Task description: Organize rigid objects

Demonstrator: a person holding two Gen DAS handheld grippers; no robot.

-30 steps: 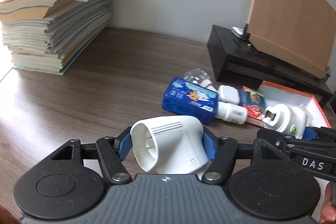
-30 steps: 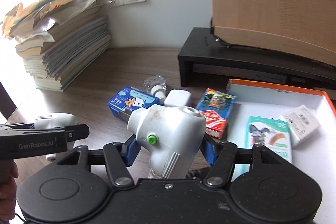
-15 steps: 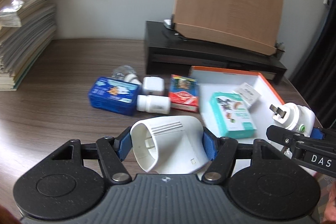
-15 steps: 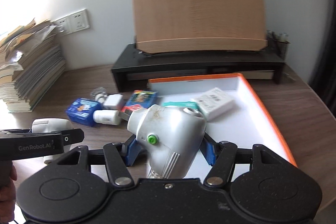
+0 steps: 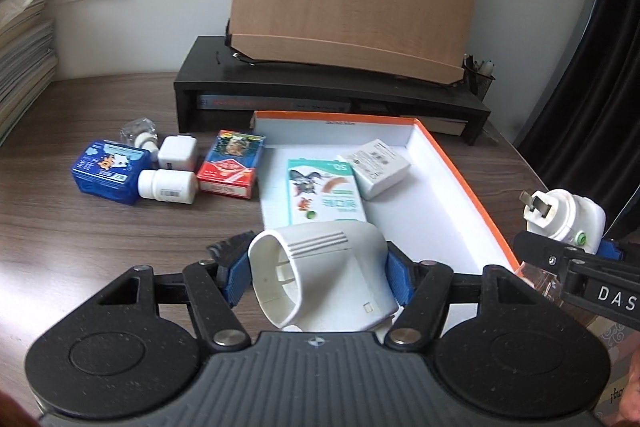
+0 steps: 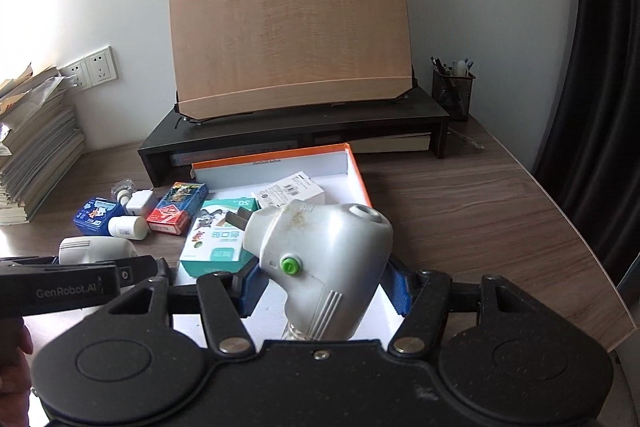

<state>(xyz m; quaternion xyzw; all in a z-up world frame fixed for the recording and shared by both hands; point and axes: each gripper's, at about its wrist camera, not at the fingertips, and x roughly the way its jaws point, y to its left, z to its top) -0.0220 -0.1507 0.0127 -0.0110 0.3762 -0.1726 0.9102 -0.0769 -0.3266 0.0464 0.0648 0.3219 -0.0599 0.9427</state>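
My left gripper [image 5: 318,277] is shut on a white plug-in housing [image 5: 320,275] and holds it above the near left corner of the orange-rimmed white box [image 5: 456,171]. My right gripper [image 6: 324,287] is shut on a white plug-in device with a green button [image 6: 320,263], held over the box's near end [image 6: 362,183]; it also shows at the right in the left wrist view [image 5: 564,217]. In the box lie a teal carton [image 5: 326,193] and a white carton [image 5: 376,167].
On the wooden desk left of the box lie a red card pack [image 5: 232,163], a white bottle [image 5: 168,185], a blue pack [image 5: 108,177], a white adapter [image 5: 178,157] and a clear vial [image 5: 138,131]. A black riser [image 5: 328,95] with a wooden board stands behind. Stacked papers [image 6: 32,147] sit far left.
Both grippers have swung right, from over the loose items to over the box, each still holding its white device. The box now lies directly under them.
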